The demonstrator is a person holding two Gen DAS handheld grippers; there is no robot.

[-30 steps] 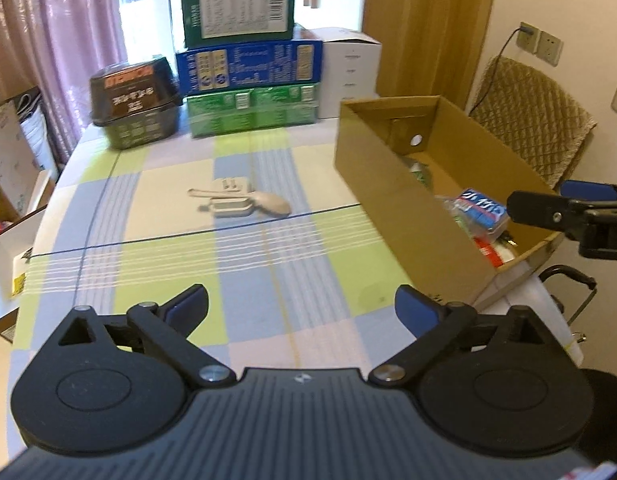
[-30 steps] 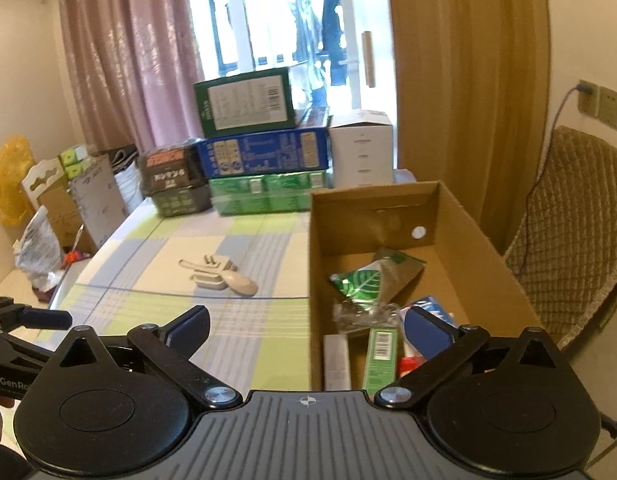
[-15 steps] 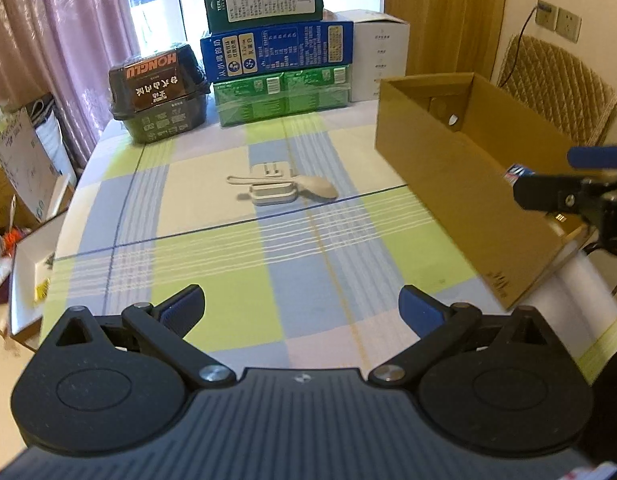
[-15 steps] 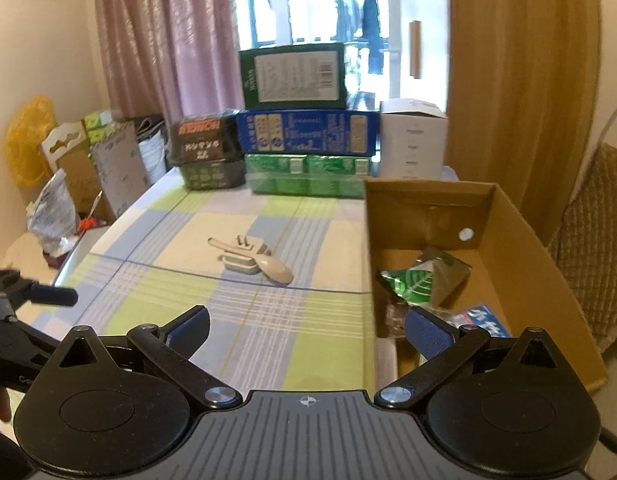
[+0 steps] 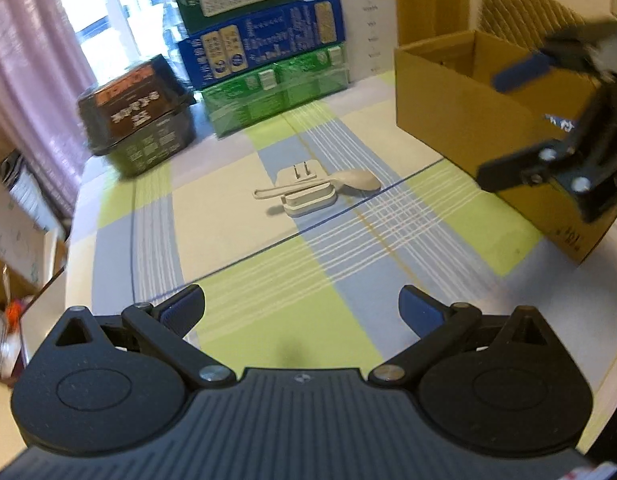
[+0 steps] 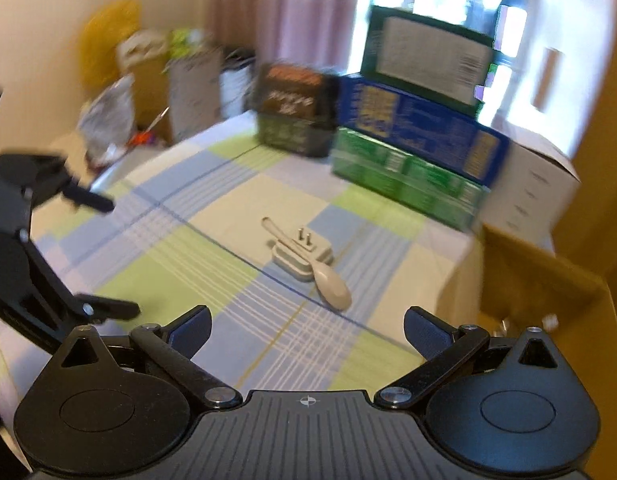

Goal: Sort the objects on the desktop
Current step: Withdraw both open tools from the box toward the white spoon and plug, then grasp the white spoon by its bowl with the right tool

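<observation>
The spoon [image 5: 320, 188] lay across the white plug adapter [image 5: 308, 196] at the centre of the frame, on the checked cloth of the desk [image 5: 268, 280]. The cardboard box [image 5: 460, 120] stood at the right, with my right tool [image 5: 504, 124] in front of it in the left wrist view, fingers spread and empty. My left tool [image 5: 302, 308] sat at the bottom of that view, fingers wide apart, holding nothing. Stacked cartons [image 5: 264, 48] and a dark basket [image 5: 140, 120] occupied the upper left.
</observation>
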